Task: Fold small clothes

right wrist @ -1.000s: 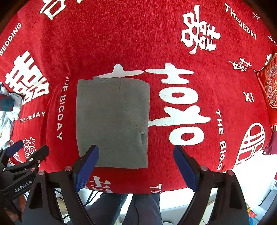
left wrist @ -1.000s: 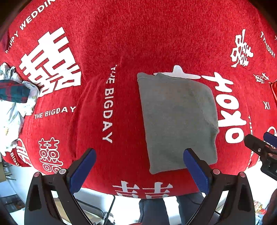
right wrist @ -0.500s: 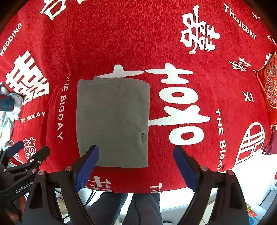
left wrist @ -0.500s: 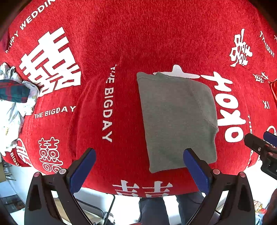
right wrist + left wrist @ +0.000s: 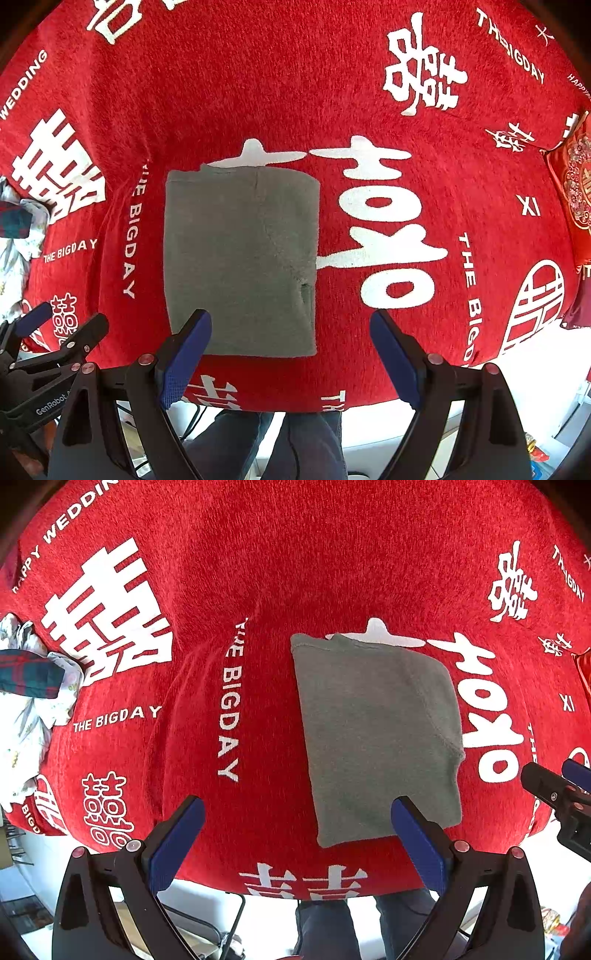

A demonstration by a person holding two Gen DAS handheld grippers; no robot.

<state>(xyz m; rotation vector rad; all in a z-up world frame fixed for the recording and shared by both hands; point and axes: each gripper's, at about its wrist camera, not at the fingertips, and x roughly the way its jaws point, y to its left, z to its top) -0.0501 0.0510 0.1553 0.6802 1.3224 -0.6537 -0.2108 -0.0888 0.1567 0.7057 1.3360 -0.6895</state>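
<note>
A grey garment (image 5: 376, 731) (image 5: 240, 258) lies folded into a flat rectangle on the red cloth with white lettering (image 5: 295, 572) (image 5: 369, 92). Both grippers hover above the table, pointing straight down. My left gripper (image 5: 297, 808) is open, its right blue pad (image 5: 417, 842) over the garment's near right corner, nothing between the pads. My right gripper (image 5: 291, 325) is open too, its left pad (image 5: 184, 354) over the garment's near left edge. Neither touches the cloth. The right gripper also shows at the edge of the left wrist view (image 5: 554, 794).
A pile of other clothes, white patterned and dark plaid (image 5: 29, 686) (image 5: 14, 229), lies at the left edge of the table. A red embroidered cushion (image 5: 576, 184) sits at the far right. The table's near edge (image 5: 295, 893) runs below the grippers, with a person's legs (image 5: 288, 443) beneath.
</note>
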